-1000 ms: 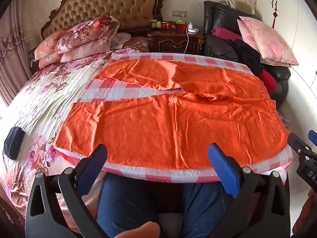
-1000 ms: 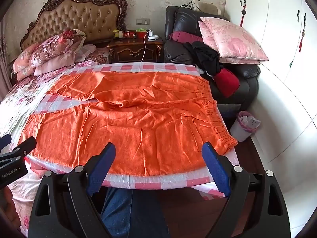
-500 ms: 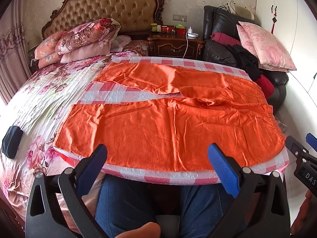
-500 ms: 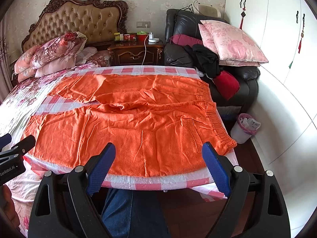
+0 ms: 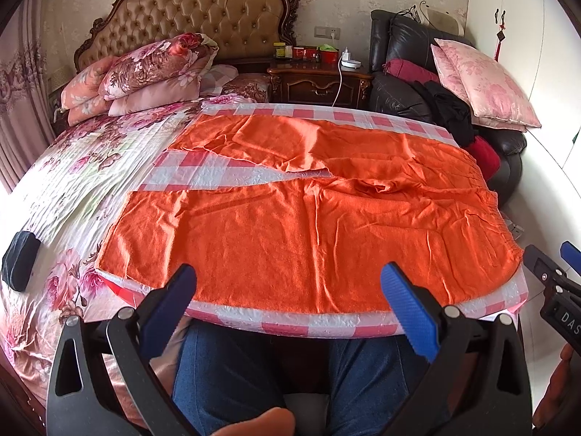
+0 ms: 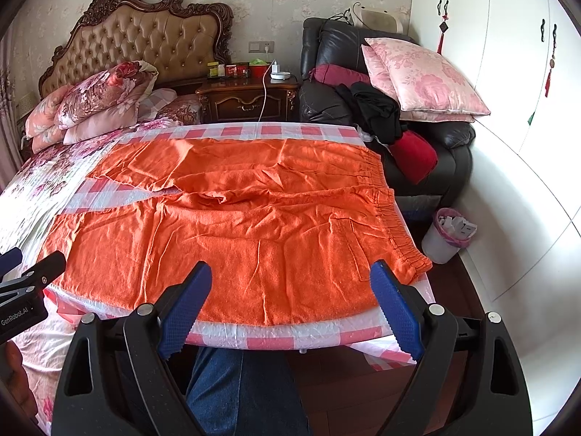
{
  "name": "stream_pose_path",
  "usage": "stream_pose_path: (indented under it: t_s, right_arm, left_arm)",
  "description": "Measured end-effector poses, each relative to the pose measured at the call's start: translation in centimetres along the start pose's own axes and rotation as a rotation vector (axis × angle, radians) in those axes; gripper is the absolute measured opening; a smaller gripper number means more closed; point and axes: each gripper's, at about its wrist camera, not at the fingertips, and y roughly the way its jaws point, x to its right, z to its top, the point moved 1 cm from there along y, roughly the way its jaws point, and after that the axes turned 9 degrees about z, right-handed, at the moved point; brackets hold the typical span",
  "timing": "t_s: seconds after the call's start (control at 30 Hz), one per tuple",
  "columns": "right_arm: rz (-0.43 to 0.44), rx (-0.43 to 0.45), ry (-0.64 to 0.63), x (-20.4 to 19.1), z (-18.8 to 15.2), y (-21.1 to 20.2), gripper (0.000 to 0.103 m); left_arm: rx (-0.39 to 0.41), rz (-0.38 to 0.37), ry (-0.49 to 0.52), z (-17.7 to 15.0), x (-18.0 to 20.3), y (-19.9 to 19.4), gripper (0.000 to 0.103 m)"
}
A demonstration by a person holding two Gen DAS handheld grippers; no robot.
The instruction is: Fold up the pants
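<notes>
Orange pants (image 5: 308, 225) (image 6: 254, 225) lie spread flat on a pink-and-white checked cloth (image 5: 203, 172) (image 6: 268, 338) over the bed. The elastic waistband (image 6: 395, 218) is at the right, and the two legs run to the left with a gap of checked cloth between them. My left gripper (image 5: 290, 290) hovers open over the near edge of the near leg, nothing between its blue pads. My right gripper (image 6: 290, 283) is open too, above the near edge close to the waistband. Neither touches the fabric. Each gripper shows at the edge of the other's view.
A floral bedspread (image 5: 72, 181) with stacked pillows (image 5: 145, 69) lies to the left. A dark pouch (image 5: 20, 259) sits on its left edge. A nightstand (image 6: 250, 100), a black armchair (image 6: 450, 145) with cushions and clothes, and a bin (image 6: 448, 234) stand behind and right. The person's jeans-clad legs (image 5: 232, 374) are below.
</notes>
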Motion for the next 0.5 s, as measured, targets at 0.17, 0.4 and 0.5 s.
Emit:
stream_pose_path:
  t_s: [0.17, 0.4, 0.5]
  right_arm:
    - [0.001, 0.0, -0.001, 0.05, -0.02, 0.05, 0.086]
    - [0.001, 0.0, -0.001, 0.03, -0.04, 0.06, 0.086]
    - [0.001, 0.0, -0.001, 0.03, -0.05, 0.06, 0.086]
  left_arm:
    - [0.001, 0.001, 0.001, -0.09, -0.02, 0.0, 0.101]
    - [0.001, 0.0, -0.001, -0.11, 0.03, -0.01, 0.101]
    - [0.002, 0.0, 0.0, -0.12, -0.01, -0.01, 0.101]
